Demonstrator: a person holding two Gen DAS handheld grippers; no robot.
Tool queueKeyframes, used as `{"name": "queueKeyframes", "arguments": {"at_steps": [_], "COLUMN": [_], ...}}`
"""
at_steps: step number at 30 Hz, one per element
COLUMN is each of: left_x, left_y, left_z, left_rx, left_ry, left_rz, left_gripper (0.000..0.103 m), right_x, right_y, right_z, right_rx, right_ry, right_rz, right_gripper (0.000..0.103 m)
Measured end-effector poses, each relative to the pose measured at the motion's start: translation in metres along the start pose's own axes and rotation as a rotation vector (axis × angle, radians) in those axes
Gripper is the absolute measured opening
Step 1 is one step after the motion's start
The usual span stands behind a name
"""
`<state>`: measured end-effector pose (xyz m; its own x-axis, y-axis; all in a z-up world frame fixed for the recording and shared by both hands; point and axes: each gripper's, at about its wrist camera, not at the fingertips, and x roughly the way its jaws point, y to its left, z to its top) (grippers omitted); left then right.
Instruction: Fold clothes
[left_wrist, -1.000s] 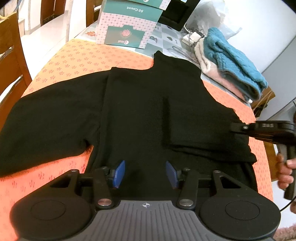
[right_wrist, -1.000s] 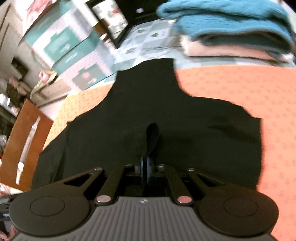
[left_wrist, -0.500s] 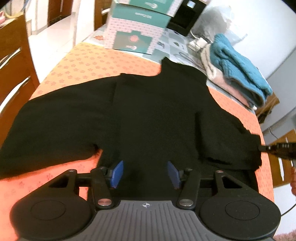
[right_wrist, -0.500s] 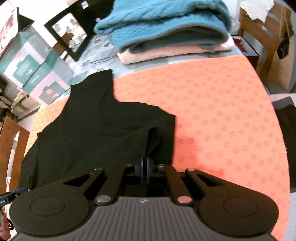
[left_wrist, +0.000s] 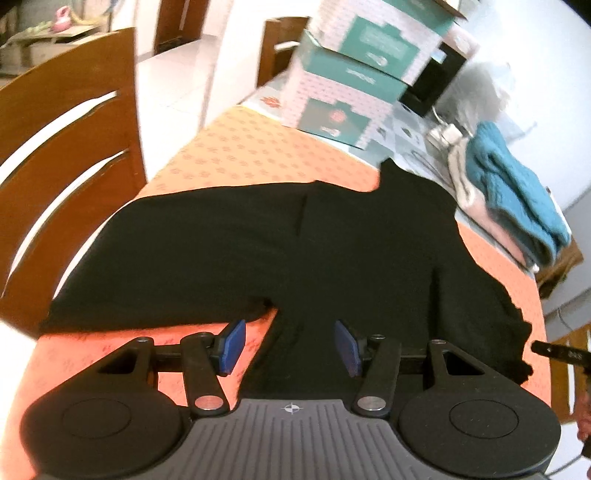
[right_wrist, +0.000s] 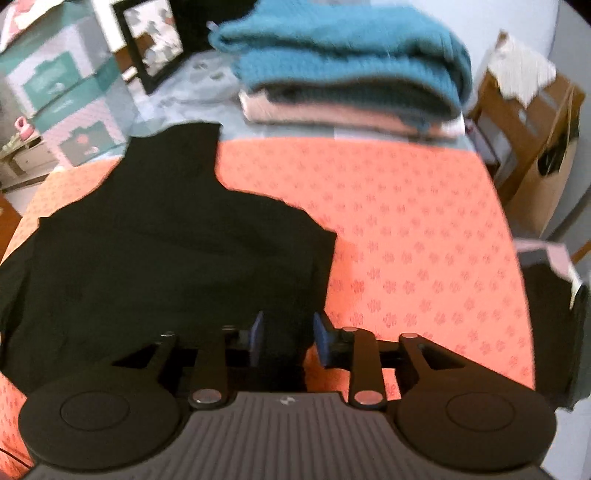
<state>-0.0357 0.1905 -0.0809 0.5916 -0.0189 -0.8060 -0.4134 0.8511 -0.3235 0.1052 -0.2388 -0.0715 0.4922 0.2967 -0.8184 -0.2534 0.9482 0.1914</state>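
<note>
You are looking at a matt black knit sweater (left_wrist: 332, 251) lying on an orange cloth table cover (right_wrist: 406, 229) printed with small flowers. Your left gripper (left_wrist: 290, 347) is showing matt black plastic arms, smooth blue pads (left_wrist: 232, 345) and shiny metal rivets. Beyond, a chunky teal knit (right_wrist: 343, 48) is sitting on pink cloth, beside printed cardboard boxes (left_wrist: 343, 96) and a glossy wooden chair (left_wrist: 70, 155).

The sweater (left_wrist: 332, 251) is plain black. The tablecloth (right_wrist: 406, 229) beneath it is orange-red with a repeated small darker flower motif. The folded stack holds a teal knit (right_wrist: 343, 55) over a pale pink garment (right_wrist: 332, 114). The boxes (left_wrist: 351, 92) are teal and white with a fine pink print. The chair (left_wrist: 66, 155) is brown wood. The gripper pads (left_wrist: 232, 345) are blue on black fingers.
</note>
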Motion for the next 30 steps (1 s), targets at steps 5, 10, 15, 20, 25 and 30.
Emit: {"name": "queueKeyframes", "arguments": {"at_steps": [5, 10, 15, 20, 25, 30], "left_x": [-0.023, -0.048, -0.069, -0.069, -0.055, -0.036], "left_y": [0.011, 0.021, 0.036, 0.06, 0.089, 0.115], "left_z": [-0.01, -0.021, -0.032, -0.037, -0.034, -0.026], "left_rx": [-0.056, -0.077, -0.077, -0.027, 0.073, 0.164], "left_ry": [-0.036, -0.071, -0.089, -0.064, -0.015, 0.012], "left_rz": [0.024, 0.065, 0.11, 0.138, 0.144, 0.126], "left_gripper": [0.056, 0.057, 0.057, 0.057, 0.057, 0.057], "right_x": [-0.013, -0.031, -0.041, -0.044, -0.047, -0.042], "right_y": [0.018, 0.038, 0.061, 0.088, 0.116, 0.151], "right_z": [-0.004, -0.011, -0.021, -0.036, -0.052, -0.069], "right_rx": [-0.079, -0.128, -0.169, -0.185, -0.195, -0.157], "right_ry": [-0.031, -0.05, -0.057, -0.046, -0.032, -0.005], "right_rz": [-0.029, 0.041, 0.119, 0.126, 0.122, 0.091], "right_gripper": [0.045, 0.045, 0.045, 0.045, 0.046, 0.047]}}
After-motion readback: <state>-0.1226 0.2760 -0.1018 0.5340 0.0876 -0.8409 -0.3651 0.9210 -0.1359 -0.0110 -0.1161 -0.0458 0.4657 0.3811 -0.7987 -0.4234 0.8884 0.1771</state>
